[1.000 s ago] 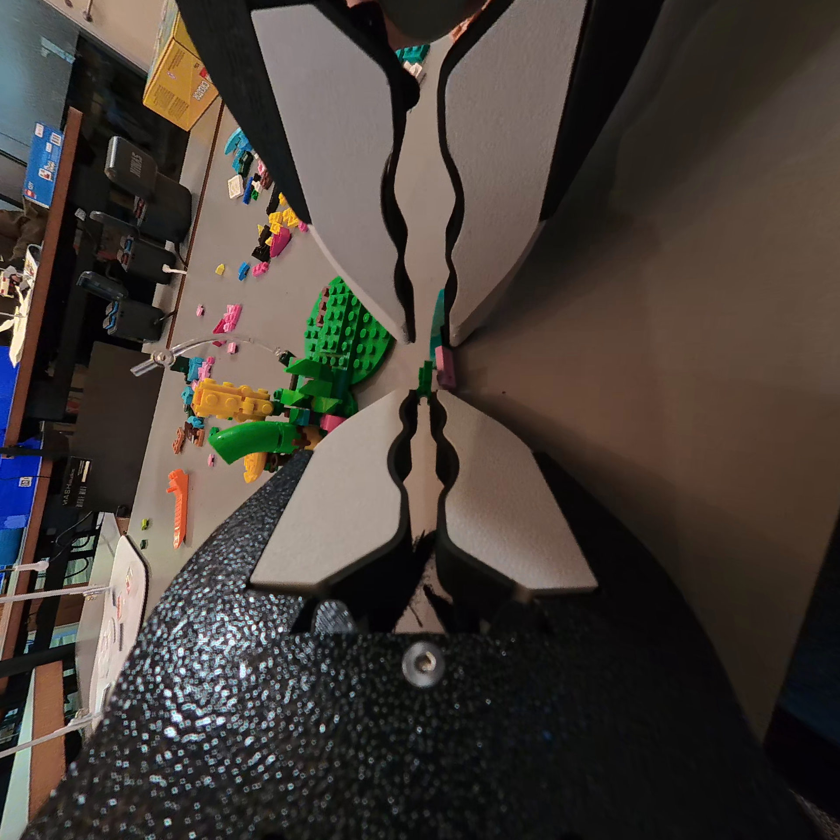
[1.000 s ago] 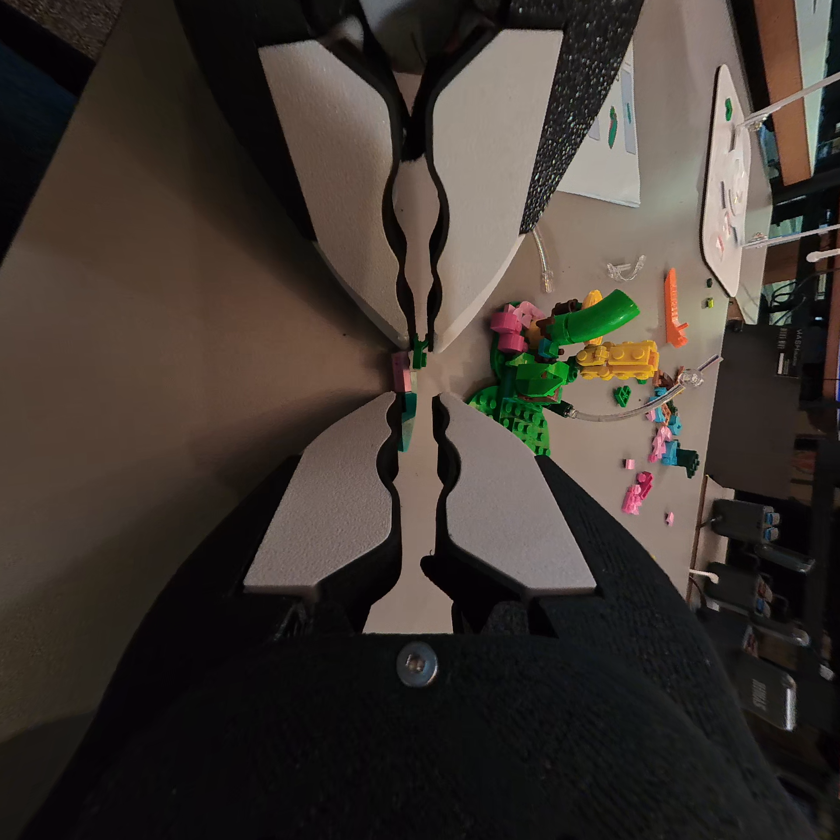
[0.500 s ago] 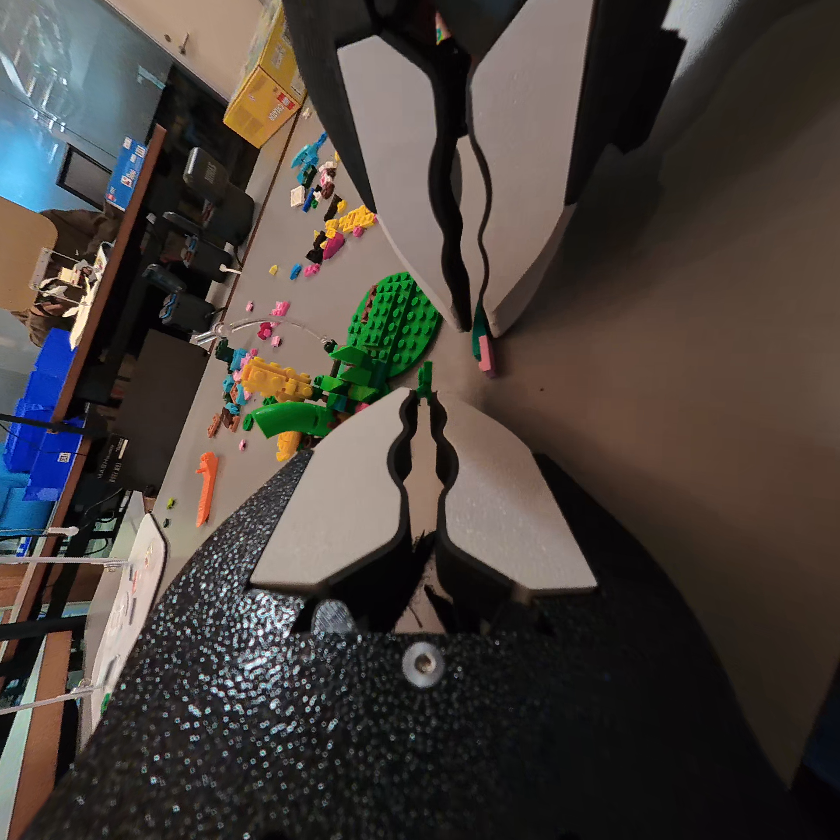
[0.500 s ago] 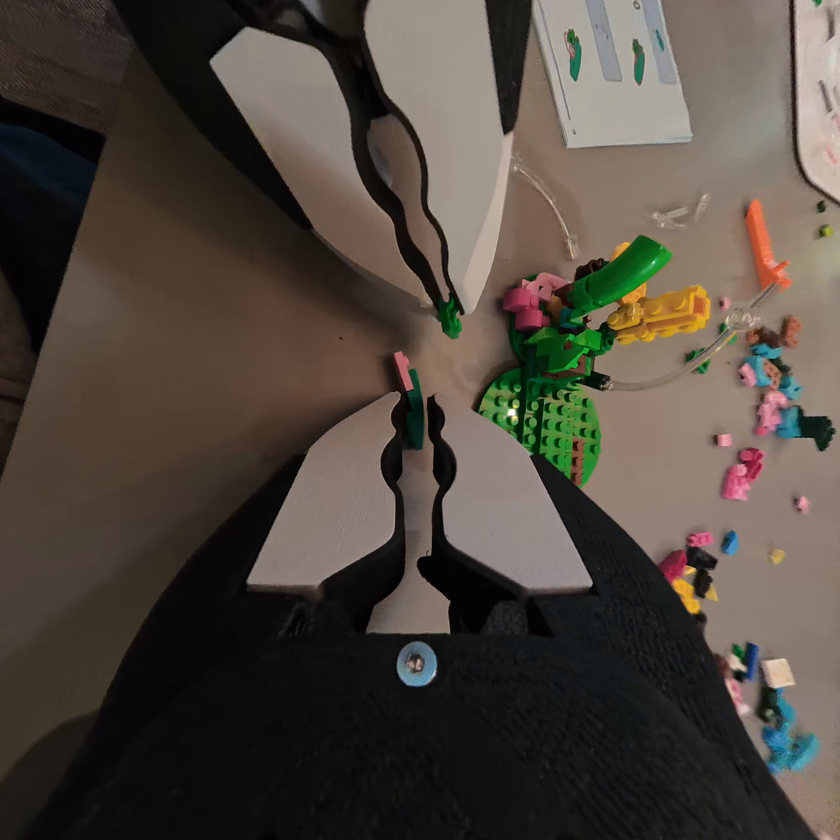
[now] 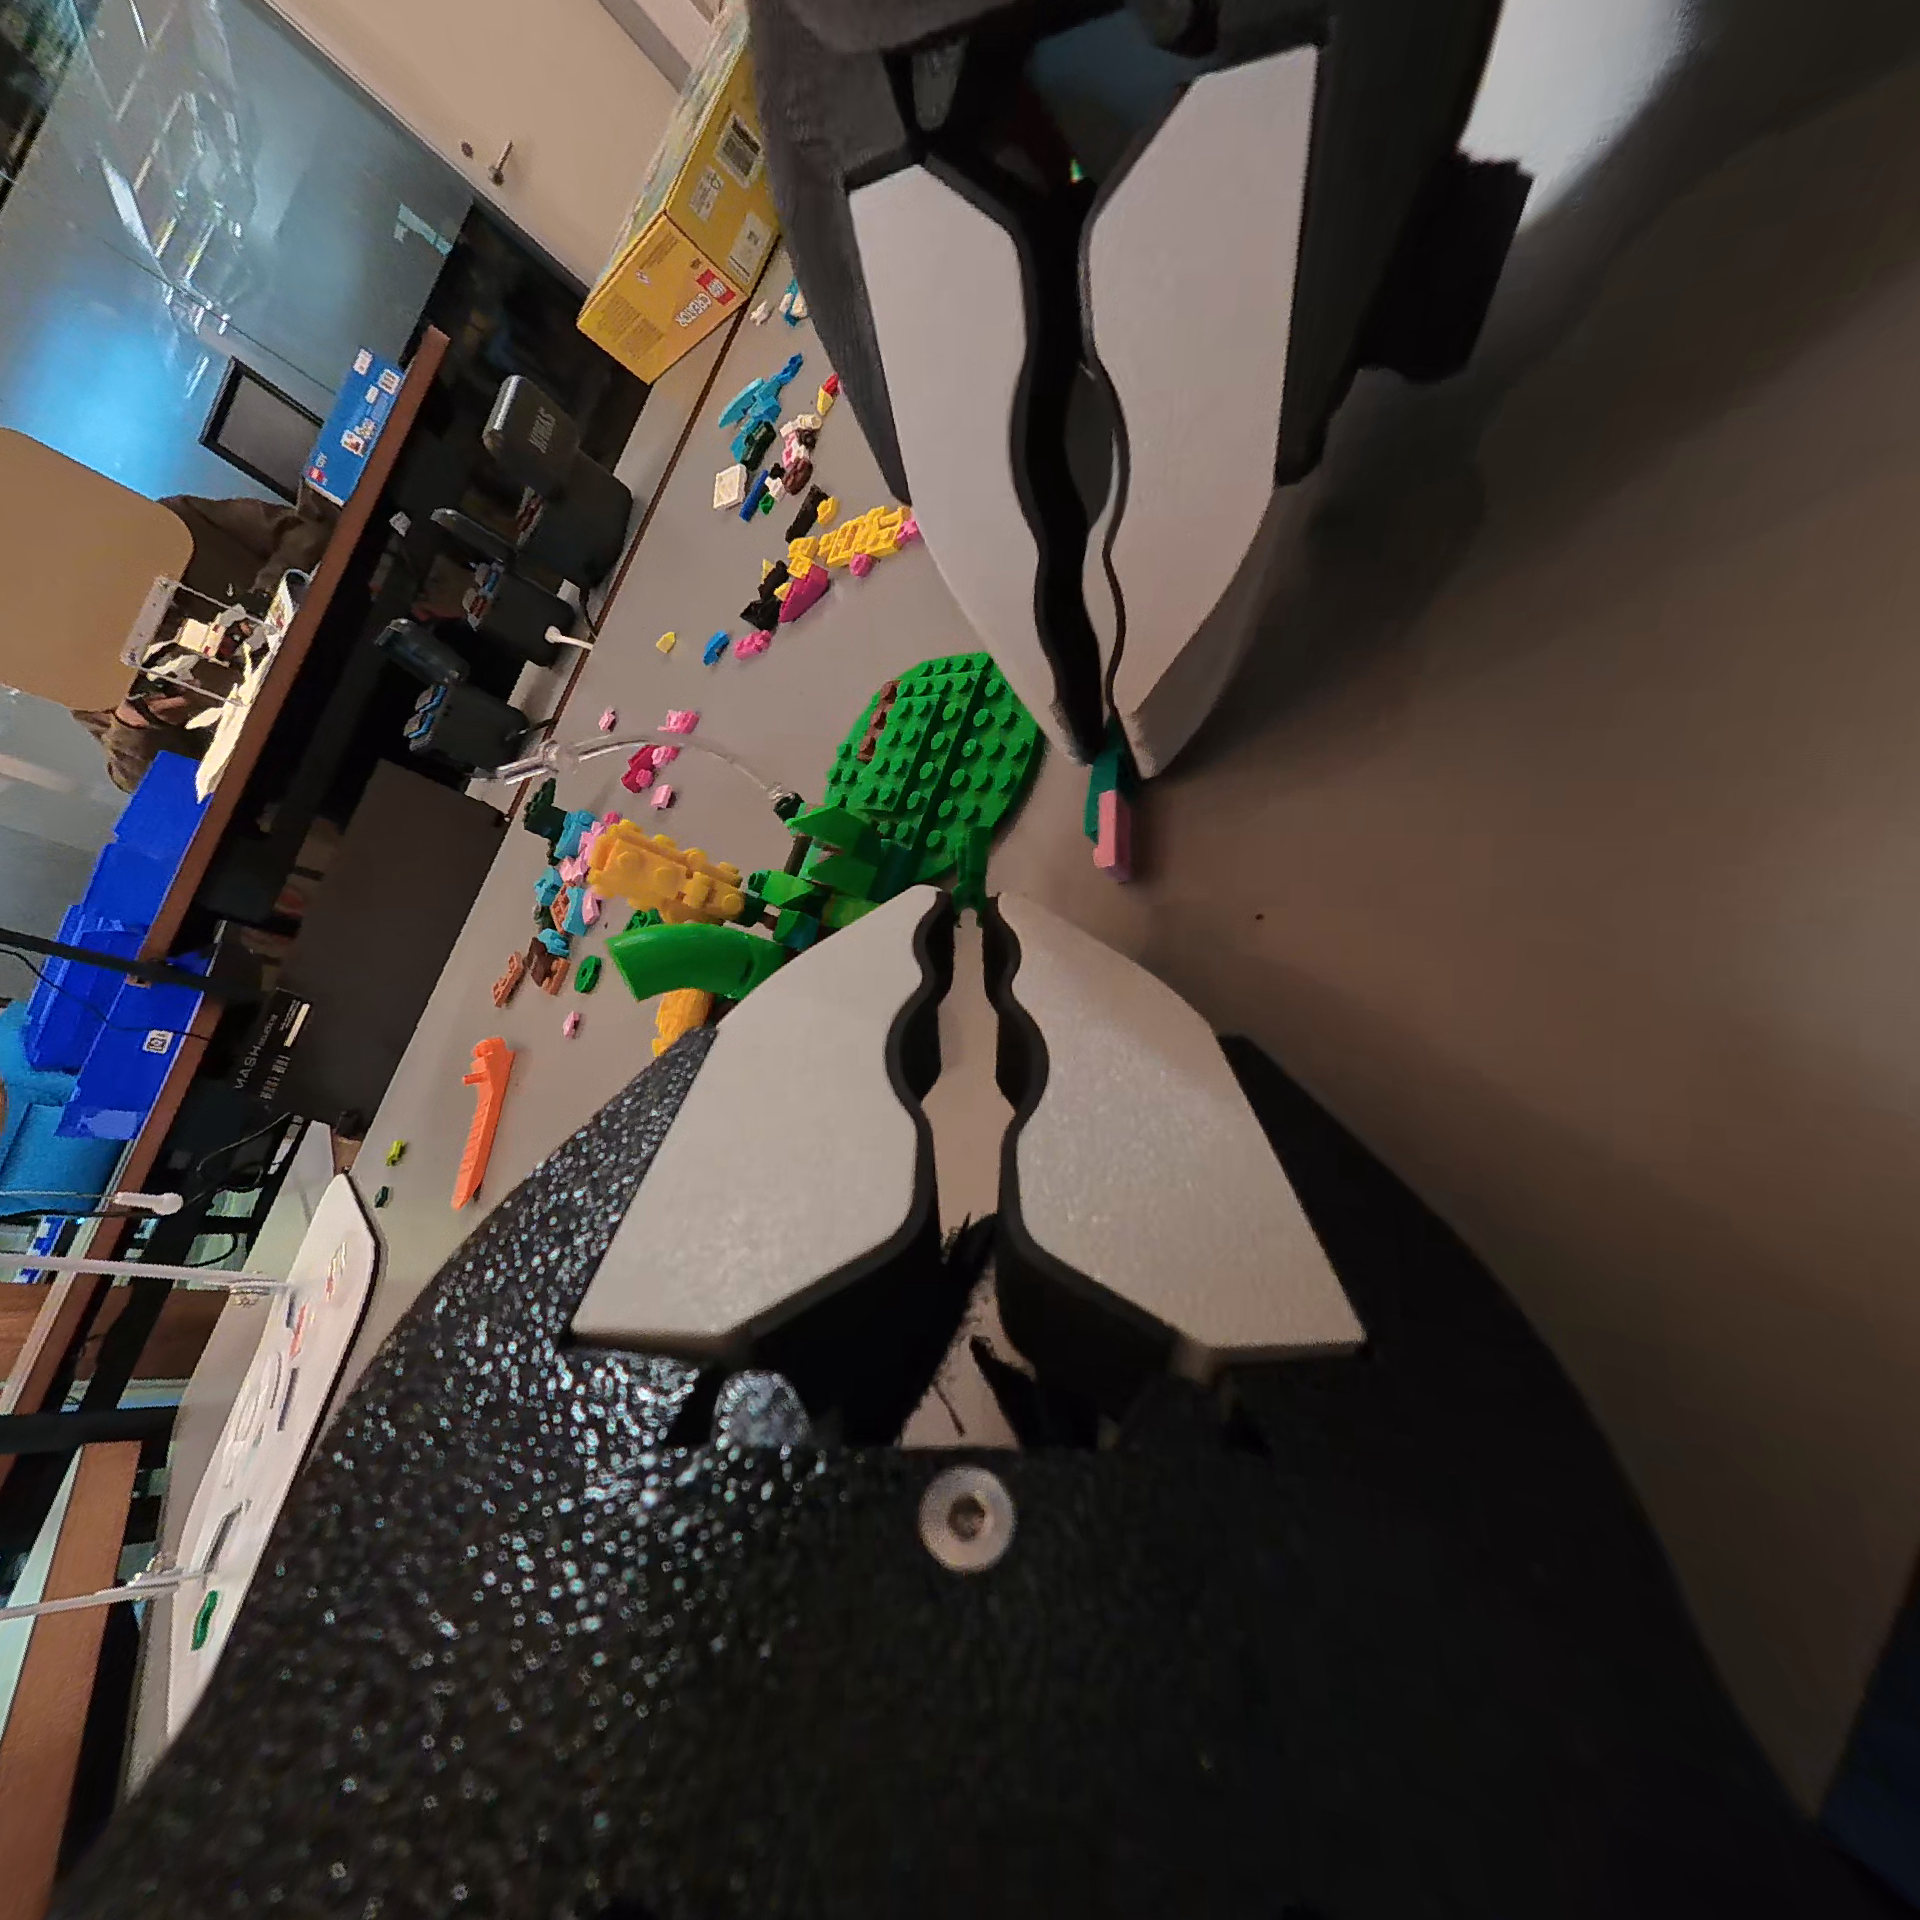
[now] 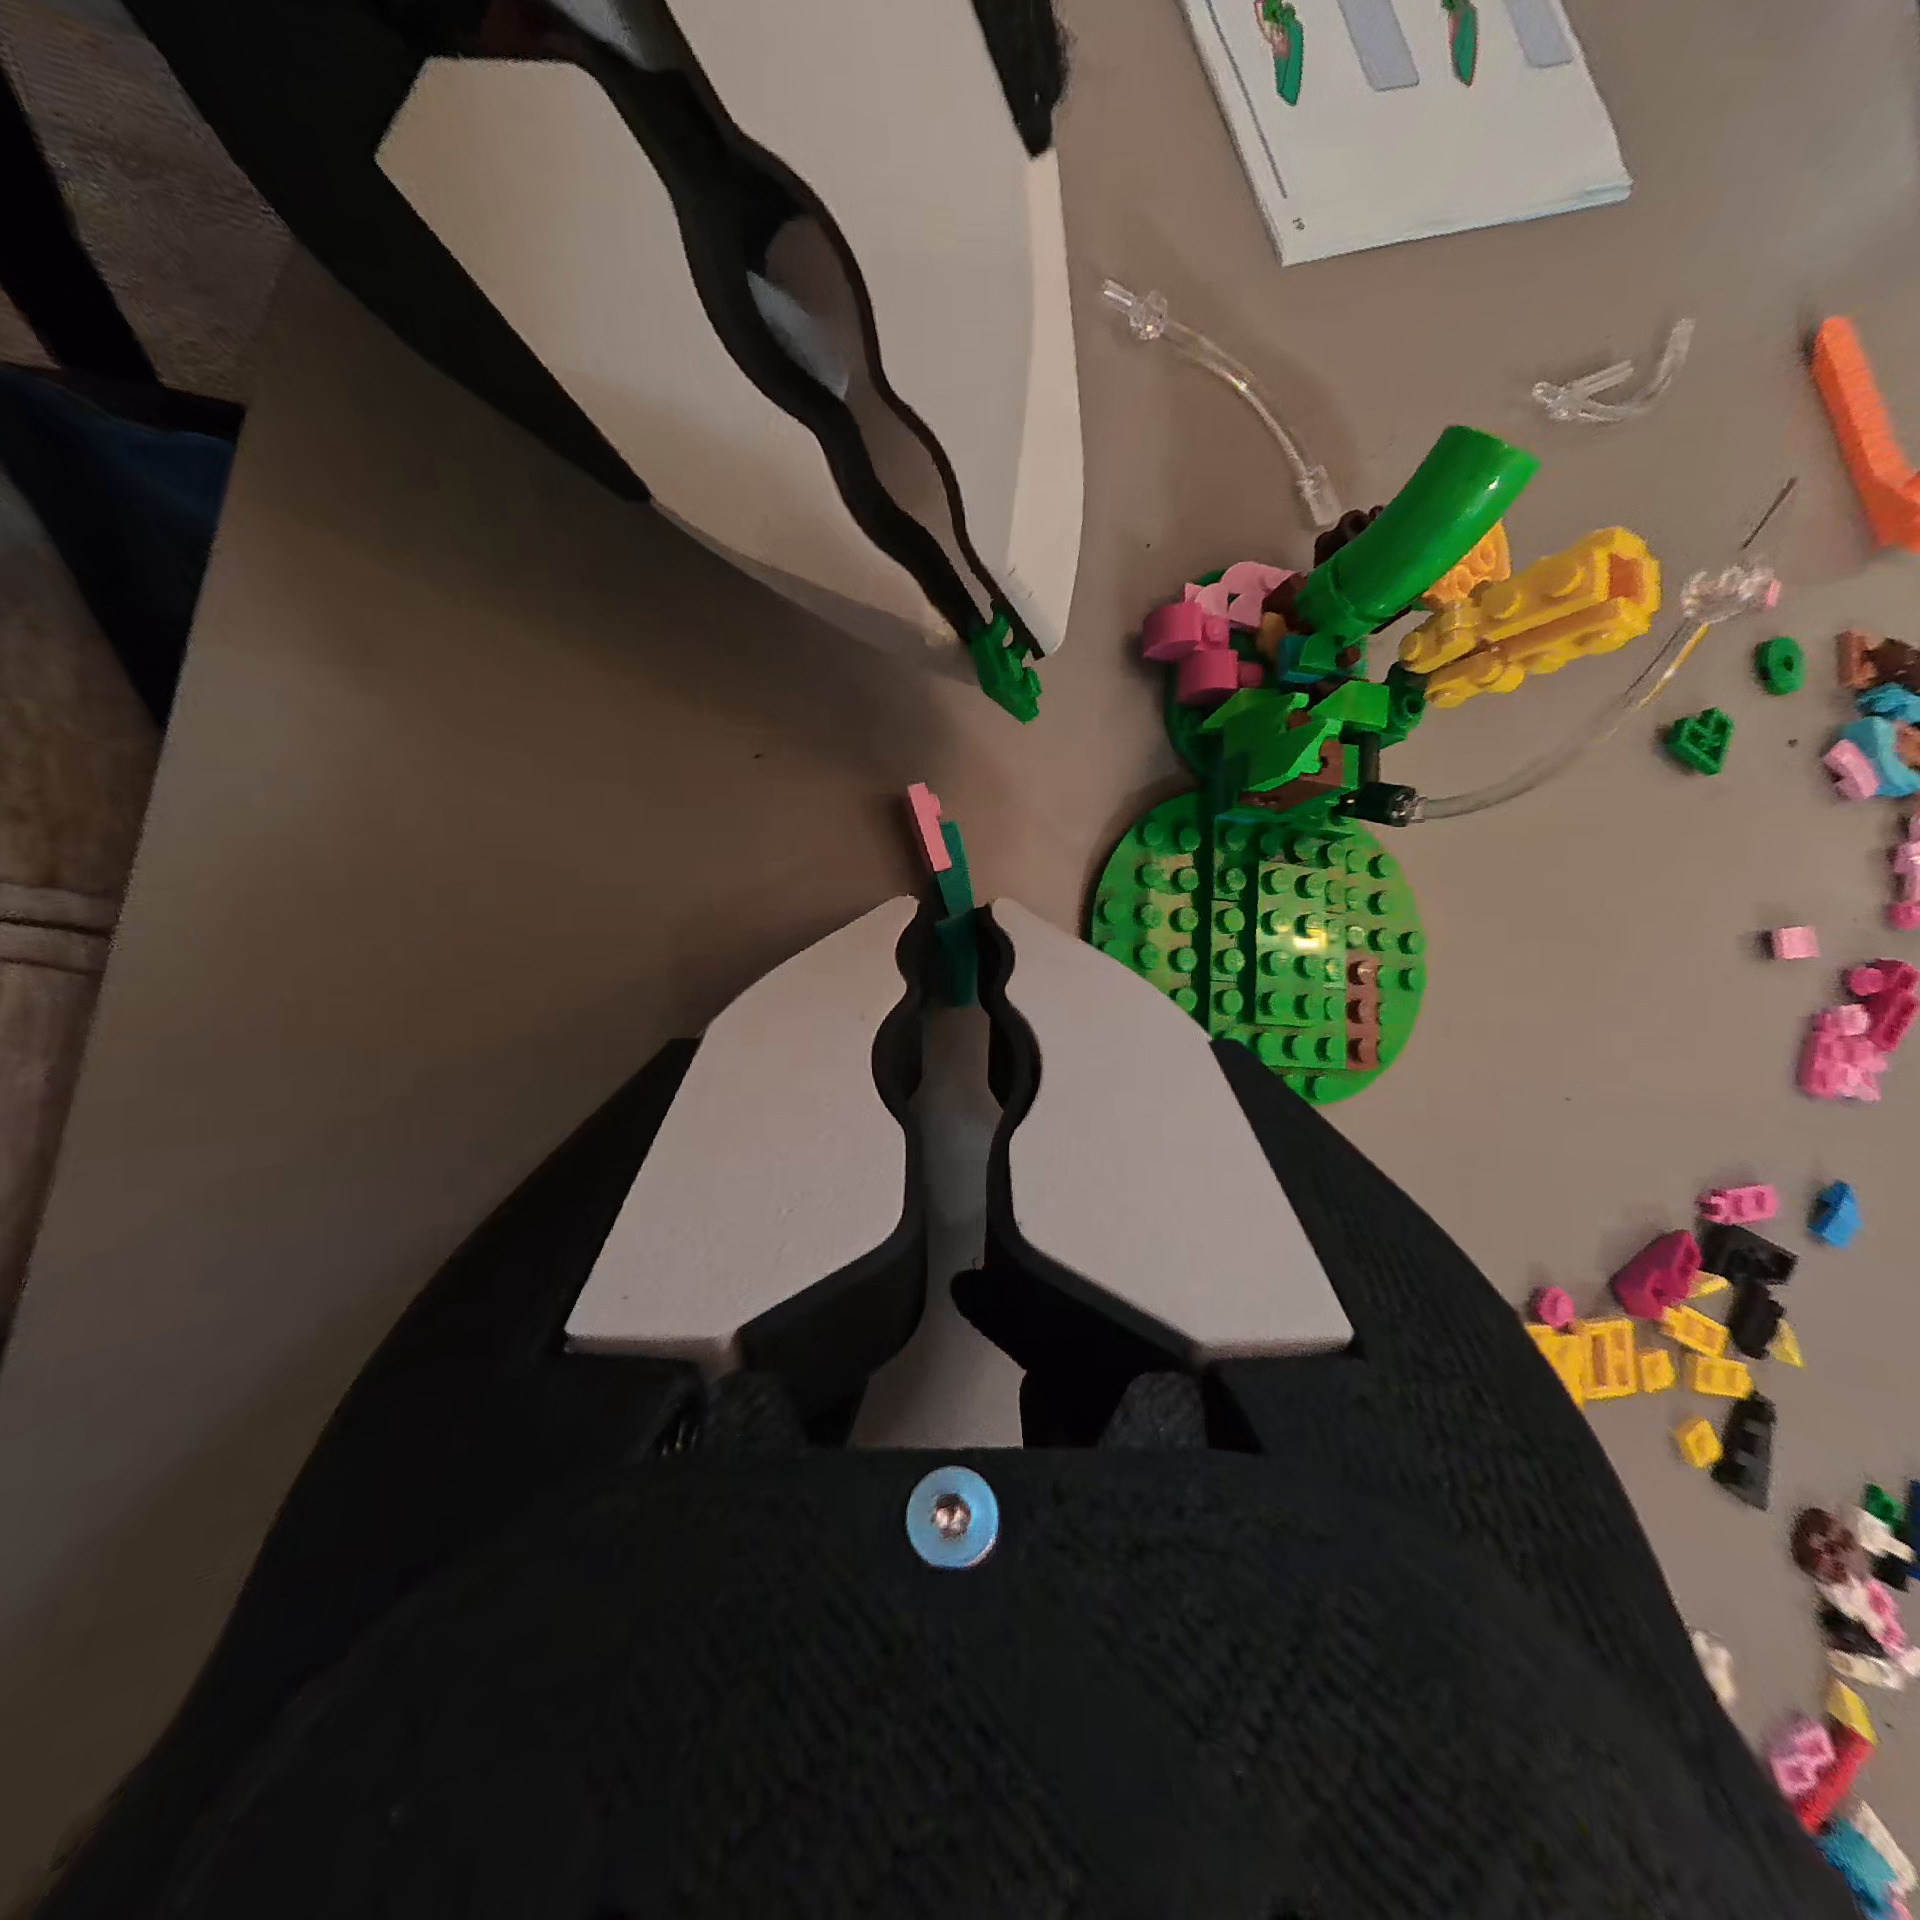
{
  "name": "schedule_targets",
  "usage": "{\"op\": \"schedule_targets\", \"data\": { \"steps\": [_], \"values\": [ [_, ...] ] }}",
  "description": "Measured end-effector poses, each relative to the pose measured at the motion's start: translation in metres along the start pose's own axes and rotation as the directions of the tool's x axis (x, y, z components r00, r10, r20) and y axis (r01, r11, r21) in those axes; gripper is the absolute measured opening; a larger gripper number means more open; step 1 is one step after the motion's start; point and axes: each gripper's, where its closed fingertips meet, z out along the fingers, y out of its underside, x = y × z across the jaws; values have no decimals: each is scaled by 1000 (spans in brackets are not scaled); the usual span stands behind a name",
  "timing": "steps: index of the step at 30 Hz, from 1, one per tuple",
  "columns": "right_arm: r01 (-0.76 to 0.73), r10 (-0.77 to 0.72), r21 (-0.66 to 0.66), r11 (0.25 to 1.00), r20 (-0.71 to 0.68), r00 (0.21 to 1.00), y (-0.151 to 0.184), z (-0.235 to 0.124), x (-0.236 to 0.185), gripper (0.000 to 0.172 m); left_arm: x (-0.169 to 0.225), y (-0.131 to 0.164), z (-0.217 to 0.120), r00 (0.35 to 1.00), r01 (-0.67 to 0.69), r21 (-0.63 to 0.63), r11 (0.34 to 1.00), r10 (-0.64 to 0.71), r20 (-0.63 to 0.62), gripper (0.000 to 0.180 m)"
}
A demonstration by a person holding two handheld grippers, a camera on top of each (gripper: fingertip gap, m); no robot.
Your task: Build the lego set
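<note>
My left gripper (image 5: 971,902) is shut on a small bright green piece (image 5: 974,871) that sticks out past its tips. The right wrist view shows it too, pinched in the left gripper (image 6: 997,639) at the upper left, with the green piece (image 6: 1003,677) over the table. My right gripper (image 6: 956,906) is shut on a dark green plate with a pink piece on its far end (image 6: 940,862). In the left wrist view the right gripper (image 5: 1114,750) holds that plate (image 5: 1108,821) pointing down. The two held pieces are apart. A round green baseplate with a plant build (image 6: 1257,935) lies beside both grippers.
Loose coloured bricks (image 6: 1683,1320) are scattered to the right on the grey table (image 6: 520,831). An orange tool (image 6: 1860,436), clear curved tubes (image 6: 1247,395) and a booklet (image 6: 1403,114) lie farther off. A yellow box (image 5: 686,270) stands at the table's far end. The table's edge is at the left.
A second ago the two held pieces met tip to tip. The grippers have since drawn apart, each keeping its own piece, and both views have swung toward the baseplate.
</note>
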Motion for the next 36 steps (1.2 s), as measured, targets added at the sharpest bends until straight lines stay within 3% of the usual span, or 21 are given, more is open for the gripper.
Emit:
{"op": "schedule_targets", "data": {
  "steps": [1, 11, 36],
  "values": [
    [18, -18, 8, 1000, -23, 1000, -1, 0, 1, 6, 0, 0, 0, 1000, 3, 2, 1000, -3, -1, 6],
    [190, -162, 102, 976, -237, 958, -17, -4, 11, 6, -2, -3, -2, 1000, 24, 9, 1000, -24, 9, 6],
    [311, -248, 111, 944, -384, 889, -24, -17, 18, 6, -3, -7, -4, 999, 37, 18, 999, -37, 16, 6]
  ]
}}
